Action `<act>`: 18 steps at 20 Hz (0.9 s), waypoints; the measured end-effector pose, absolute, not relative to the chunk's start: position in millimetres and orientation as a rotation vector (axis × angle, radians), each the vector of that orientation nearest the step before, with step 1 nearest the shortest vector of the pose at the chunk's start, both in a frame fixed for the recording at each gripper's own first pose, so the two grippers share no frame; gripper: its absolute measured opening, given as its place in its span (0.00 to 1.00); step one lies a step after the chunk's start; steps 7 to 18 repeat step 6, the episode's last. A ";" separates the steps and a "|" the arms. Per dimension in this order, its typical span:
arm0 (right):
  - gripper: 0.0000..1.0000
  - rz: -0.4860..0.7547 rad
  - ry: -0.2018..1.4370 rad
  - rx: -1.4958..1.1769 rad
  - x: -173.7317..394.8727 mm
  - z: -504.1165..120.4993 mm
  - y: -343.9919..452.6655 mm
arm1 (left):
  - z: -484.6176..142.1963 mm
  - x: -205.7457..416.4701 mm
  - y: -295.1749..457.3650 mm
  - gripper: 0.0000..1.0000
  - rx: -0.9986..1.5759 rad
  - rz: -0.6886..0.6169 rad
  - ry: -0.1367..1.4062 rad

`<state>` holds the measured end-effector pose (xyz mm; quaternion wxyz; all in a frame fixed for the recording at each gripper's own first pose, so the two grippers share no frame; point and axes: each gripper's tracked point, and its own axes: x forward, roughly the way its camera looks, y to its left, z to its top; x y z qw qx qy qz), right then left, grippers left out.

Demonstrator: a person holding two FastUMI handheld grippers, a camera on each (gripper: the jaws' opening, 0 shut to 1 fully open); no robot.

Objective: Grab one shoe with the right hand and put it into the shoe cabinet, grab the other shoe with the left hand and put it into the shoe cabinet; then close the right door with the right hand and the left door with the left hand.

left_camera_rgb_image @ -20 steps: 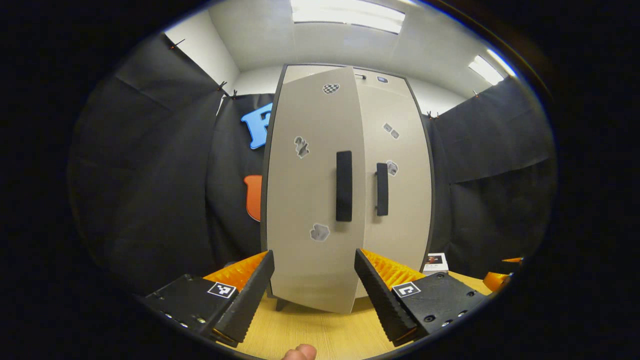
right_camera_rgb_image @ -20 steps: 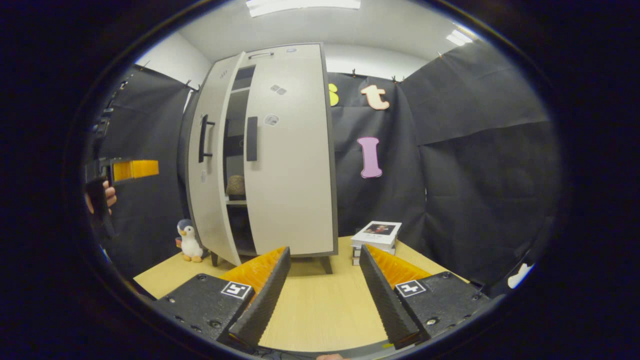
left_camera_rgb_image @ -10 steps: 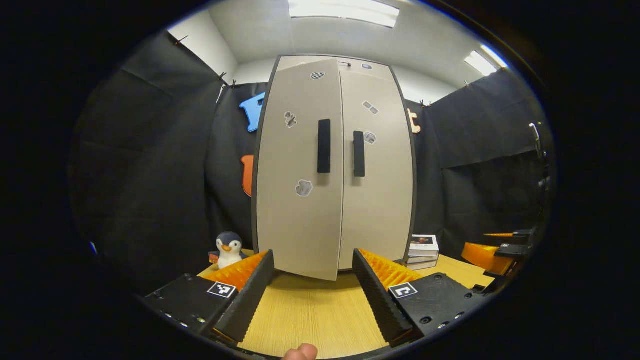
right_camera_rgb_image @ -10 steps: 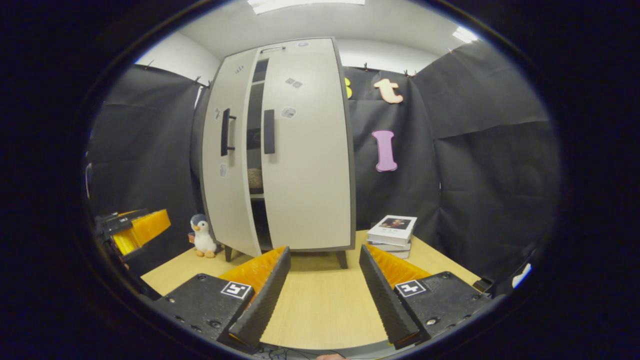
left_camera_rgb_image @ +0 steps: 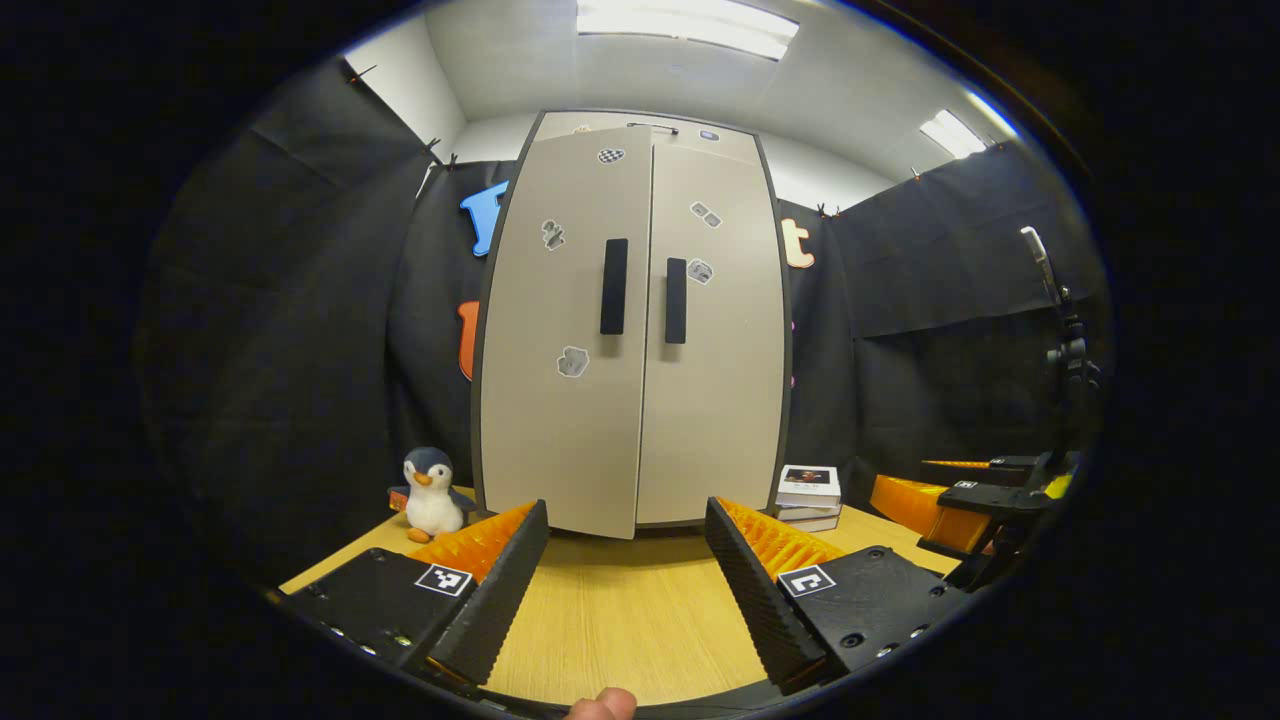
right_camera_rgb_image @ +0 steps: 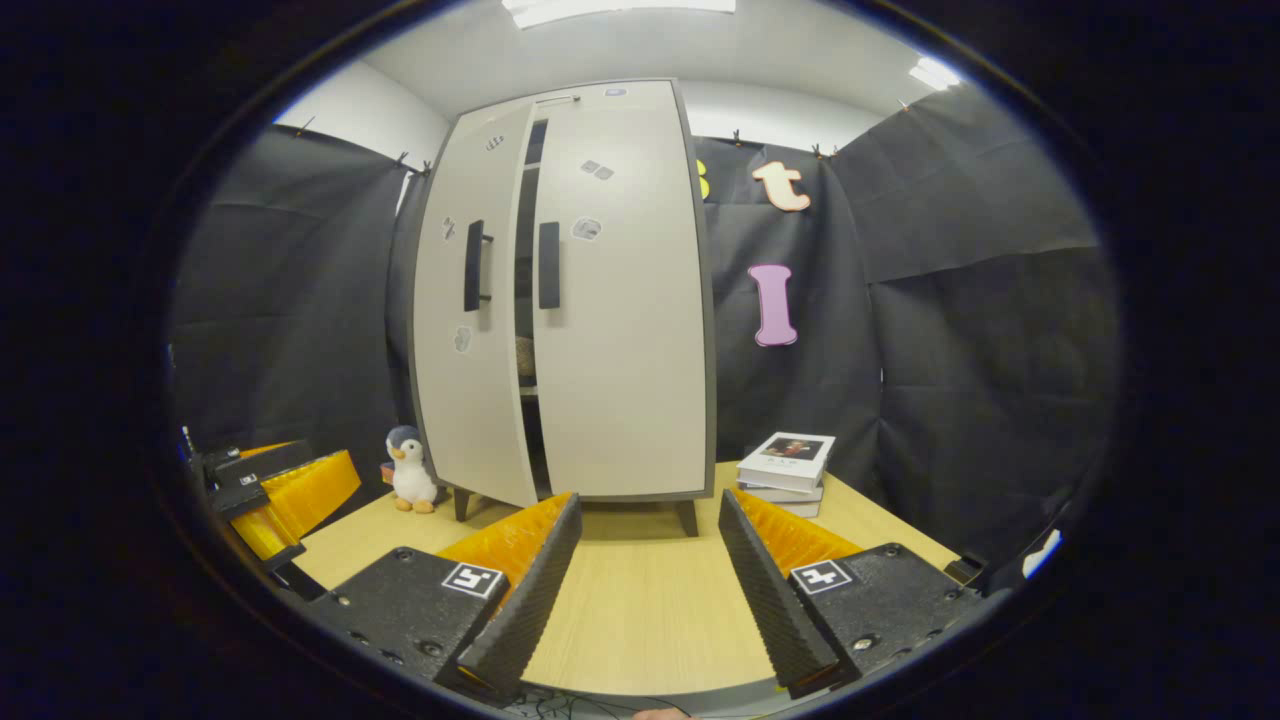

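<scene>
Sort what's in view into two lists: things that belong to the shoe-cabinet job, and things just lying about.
Job:
- shoe cabinet
- left door, slightly ajar
- right door
- left gripper, open
- right gripper, open

Lying about:
- penguin toy beside the cabinet
- stack of books on the table

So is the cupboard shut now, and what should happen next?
Not quite. The beige cabinet's left door stands ajar, a dark gap beside the right door. Probably the open left gripper should go forward and push it flush.
</scene>
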<state>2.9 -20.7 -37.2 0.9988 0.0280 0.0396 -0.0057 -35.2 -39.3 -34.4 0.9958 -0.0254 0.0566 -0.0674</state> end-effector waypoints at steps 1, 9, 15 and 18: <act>0.90 -0.015 0.077 0.053 1.4 -37.6 -21.3 | -34.3 -36.0 -36.7 0.95 -0.049 -0.130 0.113; 0.90 -0.021 0.087 0.047 -0.6 -37.9 -20.1 | -33.2 -34.3 -31.9 0.95 -0.043 -0.112 0.115; 0.90 -0.021 0.087 0.047 -0.6 -37.9 -20.1 | -33.2 -34.3 -31.9 0.95 -0.043 -0.112 0.115; 0.90 -0.021 0.087 0.047 -0.6 -37.9 -20.1 | -33.2 -34.3 -31.9 0.95 -0.043 -0.112 0.115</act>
